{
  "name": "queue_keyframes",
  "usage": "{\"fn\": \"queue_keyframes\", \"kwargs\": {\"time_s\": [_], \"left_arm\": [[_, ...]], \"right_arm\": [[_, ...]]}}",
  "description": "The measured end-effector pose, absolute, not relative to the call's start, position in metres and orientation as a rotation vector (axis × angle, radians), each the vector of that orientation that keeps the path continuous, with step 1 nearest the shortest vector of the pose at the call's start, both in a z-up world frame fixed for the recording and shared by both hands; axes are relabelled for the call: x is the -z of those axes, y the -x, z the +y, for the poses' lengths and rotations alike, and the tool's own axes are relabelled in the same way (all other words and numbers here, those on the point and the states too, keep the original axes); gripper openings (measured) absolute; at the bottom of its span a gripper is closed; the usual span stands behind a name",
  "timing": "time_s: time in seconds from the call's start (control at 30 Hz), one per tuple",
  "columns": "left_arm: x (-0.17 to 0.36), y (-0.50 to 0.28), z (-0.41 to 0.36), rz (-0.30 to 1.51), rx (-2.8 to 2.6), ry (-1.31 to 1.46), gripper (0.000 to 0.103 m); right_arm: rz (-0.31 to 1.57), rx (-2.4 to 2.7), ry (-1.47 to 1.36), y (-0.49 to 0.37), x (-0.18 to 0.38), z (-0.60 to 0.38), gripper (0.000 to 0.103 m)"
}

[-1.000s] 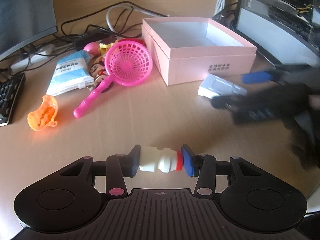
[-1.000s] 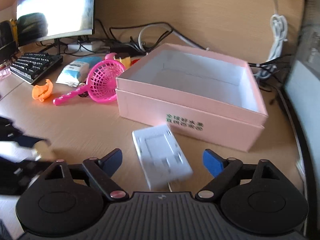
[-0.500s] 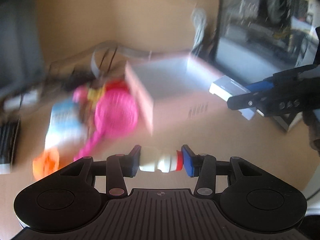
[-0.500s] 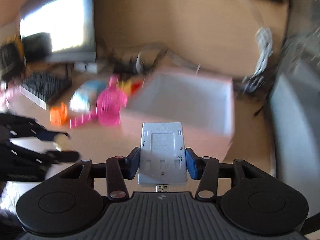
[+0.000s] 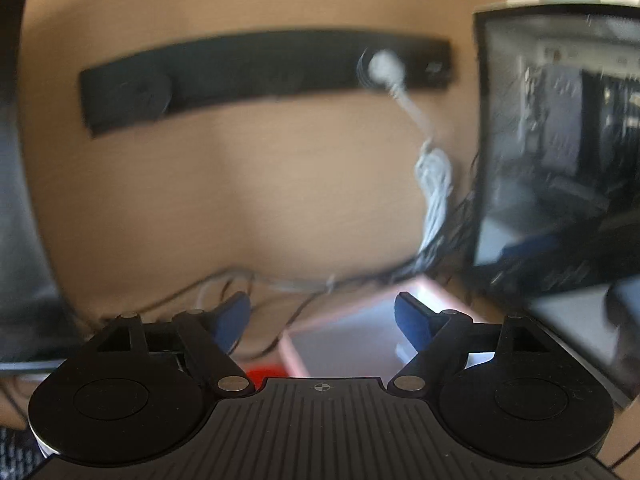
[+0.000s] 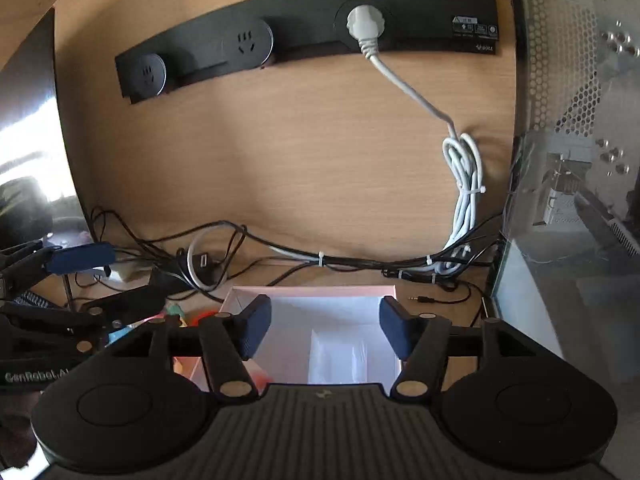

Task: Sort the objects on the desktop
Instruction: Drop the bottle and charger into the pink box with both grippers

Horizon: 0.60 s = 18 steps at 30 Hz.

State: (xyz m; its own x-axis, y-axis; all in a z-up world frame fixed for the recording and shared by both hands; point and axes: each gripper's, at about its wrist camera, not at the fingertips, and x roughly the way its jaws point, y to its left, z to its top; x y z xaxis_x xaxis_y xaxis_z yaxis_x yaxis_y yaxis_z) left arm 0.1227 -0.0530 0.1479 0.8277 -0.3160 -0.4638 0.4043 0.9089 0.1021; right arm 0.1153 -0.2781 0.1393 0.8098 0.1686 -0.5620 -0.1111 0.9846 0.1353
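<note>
Drop step: left gripper (image 5: 322, 318) and right gripper (image 6: 325, 330) both over the pink box (image 6: 314, 292), jaws opening, nothing between them. White item (image 6: 340, 354) lies in the box. Next: fetch remaining clutter left of box.

A light wood back panel (image 6: 280, 152) carries a black socket strip (image 6: 304, 28) with a white plug (image 6: 366, 24). Tangled cables (image 6: 280, 256) run along the bench; a perforated, possibly glass-sided computer case (image 6: 576, 120) stands right.
</note>
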Motion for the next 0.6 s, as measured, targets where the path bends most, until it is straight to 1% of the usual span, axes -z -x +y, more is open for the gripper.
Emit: {"fn": "queue_keyframes", "kwargs": {"time_s": [0.03,0.17,0.23,0.27,0.3,0.37,0.4,0.6], "left_arm": [[-0.137,-0.121,-0.045,0.481,0.374,-0.211,0.086],[-0.091,-0.101,-0.016,0.610,0.333,-0.245,0.087],[-0.072,-0.079,0.004,0.662,0.295,-0.224,0.092],[-0.066,-0.069,0.012,0.679,0.277,-0.209,0.094],[-0.061,-0.058,0.022,0.698,0.251,-0.187,0.095],[-0.052,-0.041,0.036,0.727,0.202,-0.160,0.096],[-0.050,-0.033,0.043,0.736,0.177,-0.152,0.096],[-0.046,-0.005,0.084,0.778,0.055,-0.069,0.097]], "right_arm": [[0.610,-0.146,-0.090,-0.113,-0.135,-0.276,0.067],[0.634,-0.144,-0.004,-0.097,-0.121,-0.260,0.067],[0.621,-0.166,0.072,-0.089,-0.116,-0.244,0.067],[0.615,-0.186,0.101,-0.085,-0.114,-0.234,0.070],[0.612,-0.218,0.119,-0.084,-0.112,-0.222,0.073],[0.617,-0.284,0.132,-0.085,-0.108,-0.200,0.085],[0.625,-0.316,0.141,-0.088,-0.104,-0.186,0.086],[0.652,-0.441,0.248,-0.110,-0.073,-0.097,0.087]]}}
